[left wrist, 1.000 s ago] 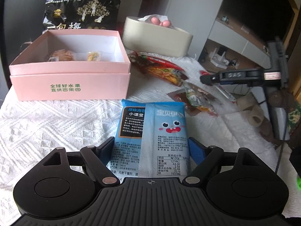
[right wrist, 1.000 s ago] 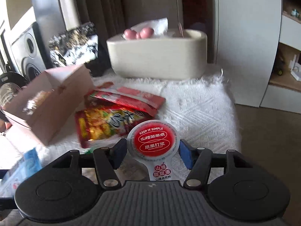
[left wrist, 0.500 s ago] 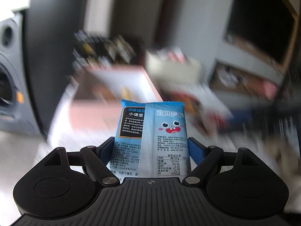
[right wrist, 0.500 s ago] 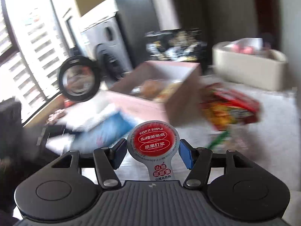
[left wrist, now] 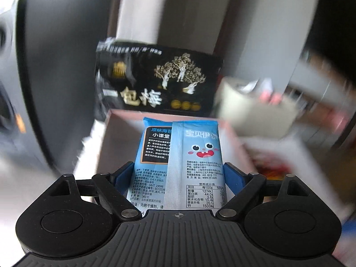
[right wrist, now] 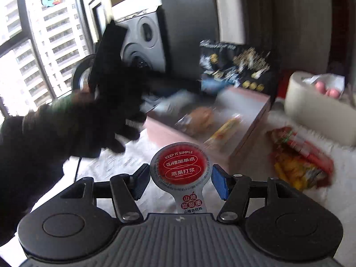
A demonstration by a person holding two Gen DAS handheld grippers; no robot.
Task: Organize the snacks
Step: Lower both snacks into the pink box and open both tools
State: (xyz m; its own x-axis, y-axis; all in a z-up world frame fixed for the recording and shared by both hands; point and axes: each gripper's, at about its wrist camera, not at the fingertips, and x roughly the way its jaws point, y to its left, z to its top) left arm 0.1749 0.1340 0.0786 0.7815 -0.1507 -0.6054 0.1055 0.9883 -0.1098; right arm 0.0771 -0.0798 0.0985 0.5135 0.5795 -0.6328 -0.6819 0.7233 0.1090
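Note:
My left gripper [left wrist: 179,175] is shut on a blue seaweed snack packet [left wrist: 191,155] and holds it upright over the near end of the open pink box [left wrist: 124,120]. My right gripper [right wrist: 180,178] is shut on a round red-lidded hawthorn snack [right wrist: 180,166], in front of the pink box [right wrist: 244,133], which holds a few small wrapped snacks [right wrist: 200,120]. In the right wrist view the left gripper, in a dark-gloved hand [right wrist: 106,102], reaches over the box's far left side.
A black plum bag [left wrist: 155,82] stands behind the box. A cream oval container [right wrist: 320,109] with pink balls sits at the right. Red and yellow snack bags [right wrist: 298,160] lie on the white cloth [right wrist: 329,191]. A speaker [right wrist: 142,40] stands at the back left.
My left gripper lifted the blue packet off the cloth and carried it over the pink box. My right gripper swung left with the red-lidded snack, toward the box.

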